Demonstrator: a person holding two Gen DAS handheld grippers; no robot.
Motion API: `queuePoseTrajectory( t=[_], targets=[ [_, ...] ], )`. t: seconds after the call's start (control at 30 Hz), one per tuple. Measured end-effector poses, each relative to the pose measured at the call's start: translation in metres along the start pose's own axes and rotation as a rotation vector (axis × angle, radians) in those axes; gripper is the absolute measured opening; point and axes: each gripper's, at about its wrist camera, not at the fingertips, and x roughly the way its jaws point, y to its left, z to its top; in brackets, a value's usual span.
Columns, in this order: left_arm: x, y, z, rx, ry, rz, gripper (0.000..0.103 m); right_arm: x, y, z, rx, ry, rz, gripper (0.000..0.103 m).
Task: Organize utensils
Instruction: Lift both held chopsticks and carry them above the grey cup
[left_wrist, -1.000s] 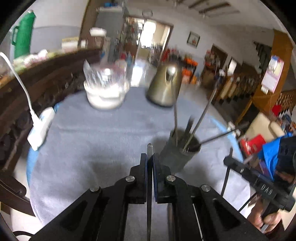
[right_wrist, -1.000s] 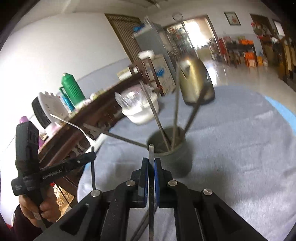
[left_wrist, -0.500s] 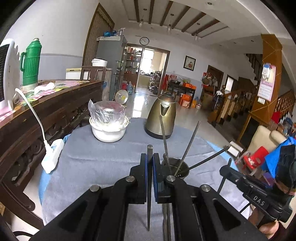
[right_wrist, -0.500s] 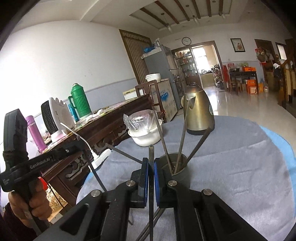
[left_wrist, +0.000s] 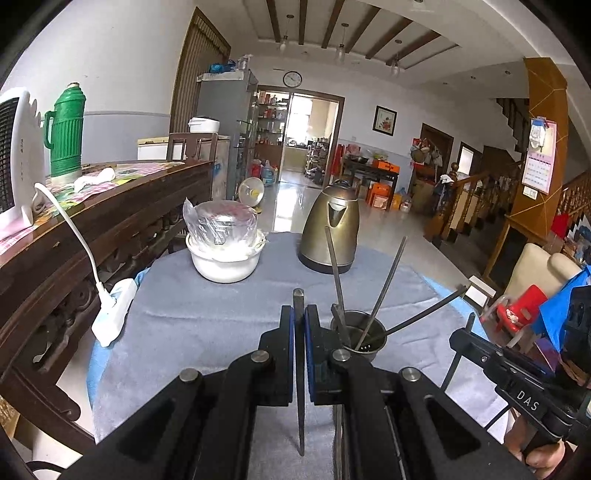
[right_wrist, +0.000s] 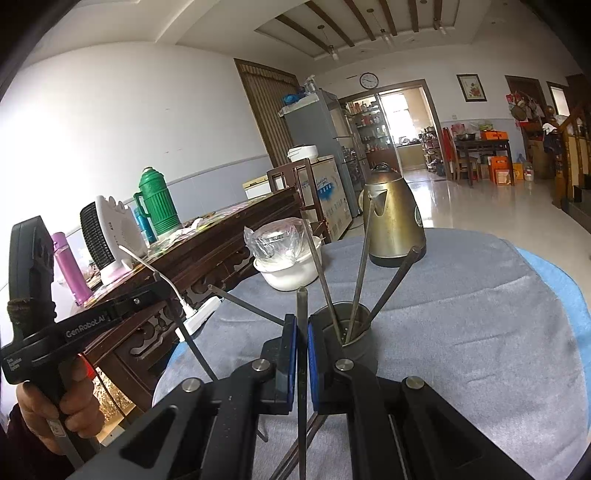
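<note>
- Right now each claw is pinched fully closed on one thin dark metal utensil, so both hands are loaded.
- The left claw (left_wrist: 299, 321) grips its utensil (left_wrist: 300, 369) partway along the shaft, one end poking out past the fingertips and the rest hanging back beneath the claw body.
- The right claw (right_wrist: 302, 325) has its own utensil (right_wrist: 301, 354) the same way, clamped mid-shaft between the blue pads (right_wrist: 291, 350).
- The metal holder cup (left_wrist: 359, 338) stands on the grey-clothed desk (left_wrist: 207, 306) toward its near edge, just beyond both claws, and three or four utensils already lean out of it at splayed angles.
- A brass-coloured kettle (left_wrist: 330, 236) and a white bowl (left_wrist: 225, 258) covered in plastic sit near the far edge, well apart from the cup.
- These utensils look stiff, light and smooth; I would guess a narrow steel shaft could swivel or slip between flat pads if held loosely.
- Taking hold near the middle, as now, seems sensible: it leaves a free end to aim into the cup.
- The cup looks light and is already crowded, so a clumsy entry might knock the leaning pieces or tip it.
- Which end is the working end of either held utensil, I cannot tell.
</note>
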Motion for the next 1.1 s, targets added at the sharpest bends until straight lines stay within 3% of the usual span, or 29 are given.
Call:
queuePoseTrajectory(
  t=[0.77,1.1],
  targets=[
    [-0.007,-0.007,0.001,0.061,0.032,0.014,0.006,-0.015,-0.002,0.0,-0.02,0.018,0.0,0.007],
    [-0.017,0.001,0.003,0.037,0.076,-0.006,0.006,-0.029,-0.001,0.002,-0.077,0.009,-0.002,0.007]
  ],
)
